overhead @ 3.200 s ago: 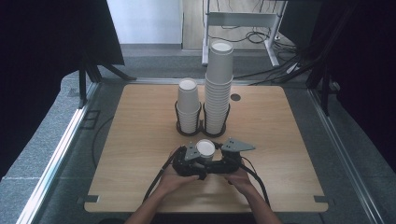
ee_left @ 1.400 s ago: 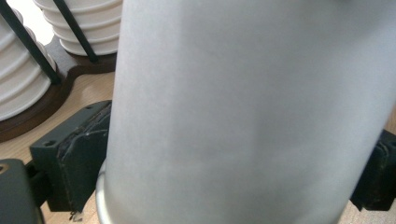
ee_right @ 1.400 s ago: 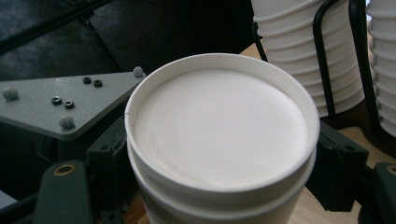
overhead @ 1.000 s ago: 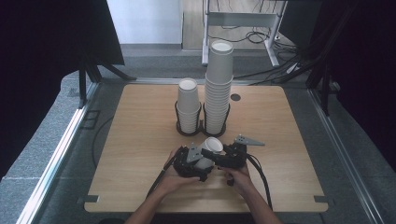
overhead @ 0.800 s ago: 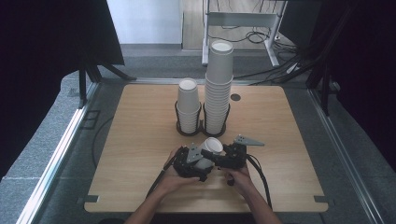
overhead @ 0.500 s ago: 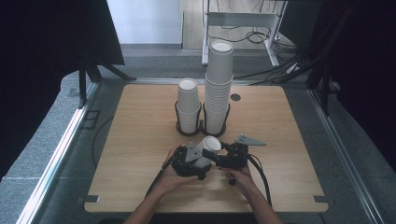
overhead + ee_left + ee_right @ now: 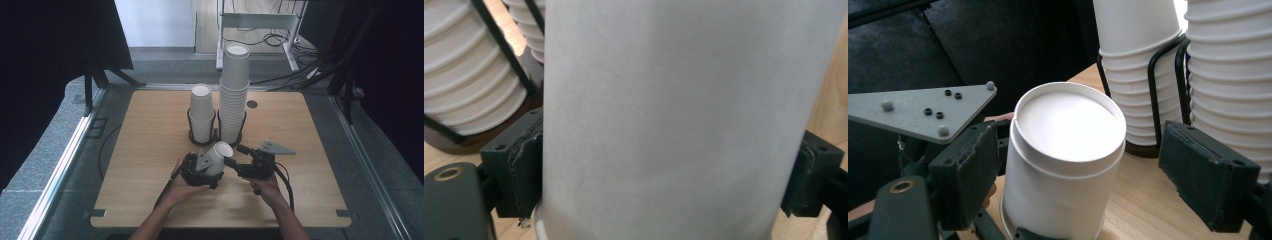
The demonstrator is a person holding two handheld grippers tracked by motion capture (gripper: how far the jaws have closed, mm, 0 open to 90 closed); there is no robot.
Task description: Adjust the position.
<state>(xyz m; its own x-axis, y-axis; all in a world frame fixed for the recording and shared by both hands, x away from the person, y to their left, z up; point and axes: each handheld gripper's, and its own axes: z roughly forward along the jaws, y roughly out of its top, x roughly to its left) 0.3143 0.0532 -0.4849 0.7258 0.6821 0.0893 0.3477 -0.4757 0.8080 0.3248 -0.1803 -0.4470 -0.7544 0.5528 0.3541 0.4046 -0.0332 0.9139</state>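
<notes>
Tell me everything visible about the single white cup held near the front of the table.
The white paper cup looks plain and matte, with a recessed base ringed by a thin rim. It is held upside down and tilted, base up and toward the stacks. The left gripper clamps its wall, one pad on each side. The right gripper has open jaws flanking the base end without touching it. It is held above the wooden table.

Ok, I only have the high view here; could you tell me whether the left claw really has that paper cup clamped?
Observer: Yes. In the left gripper view, both pads press on the wall of the paper cup.
Operator: Thank you. Is the right claw gripping it too?
Observer: No. In the right gripper view, the right claw stands open, with a gap on each side of the cup.
Operator: Which end of the cup faces it?
Observer: The closed base.
</notes>
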